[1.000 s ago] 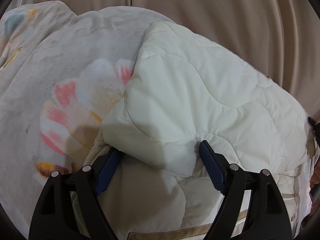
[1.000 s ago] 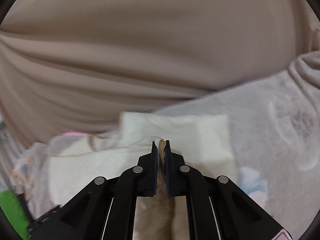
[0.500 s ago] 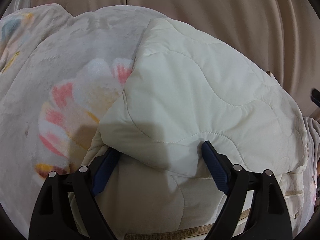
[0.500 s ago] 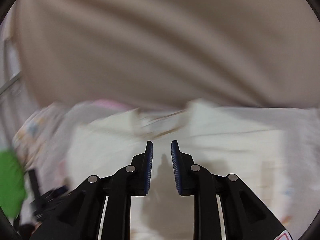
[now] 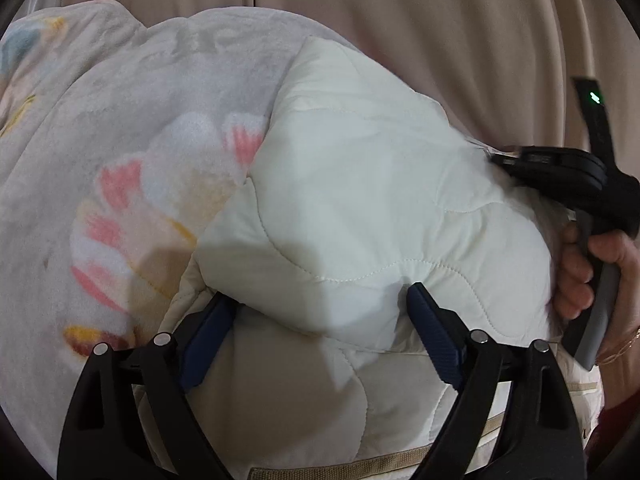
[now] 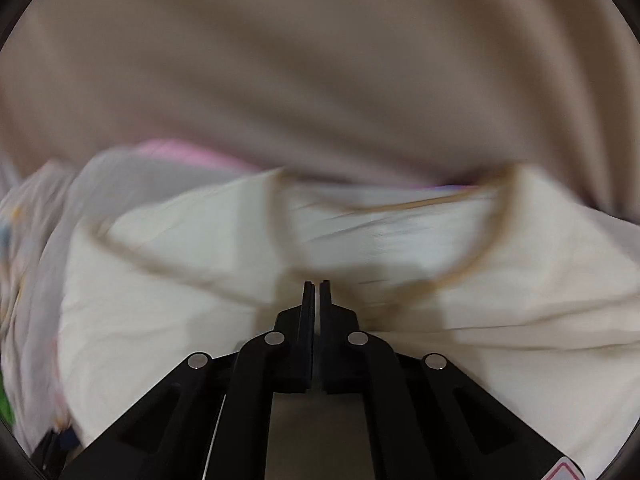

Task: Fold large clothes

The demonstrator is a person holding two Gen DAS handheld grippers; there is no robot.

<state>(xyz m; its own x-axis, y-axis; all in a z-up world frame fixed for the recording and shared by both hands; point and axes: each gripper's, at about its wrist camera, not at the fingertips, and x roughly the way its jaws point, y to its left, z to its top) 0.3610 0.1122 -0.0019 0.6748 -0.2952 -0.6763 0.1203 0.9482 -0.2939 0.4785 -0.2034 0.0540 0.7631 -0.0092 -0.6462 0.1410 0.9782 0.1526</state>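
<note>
Cream quilted jacket (image 5: 360, 200) lies folded on a floral blanket (image 5: 120, 160), curtain (image 5: 440, 20) behind. Left gripper (image 5: 320, 332) stands wide, its jaws straddling the folded edge; pad contact cannot be judged. Right gripper (image 6: 317, 286), jaws just closing, is shut with nothing visible between them; its view is motion-blurred. A hand (image 5: 580, 264) is cut off at the frame's edge.

garment: cream quilted jacket (image 5: 360, 200) | state: folded over, puffy | trim: tan | on: floral blanket (image 5: 120, 160)
</note>
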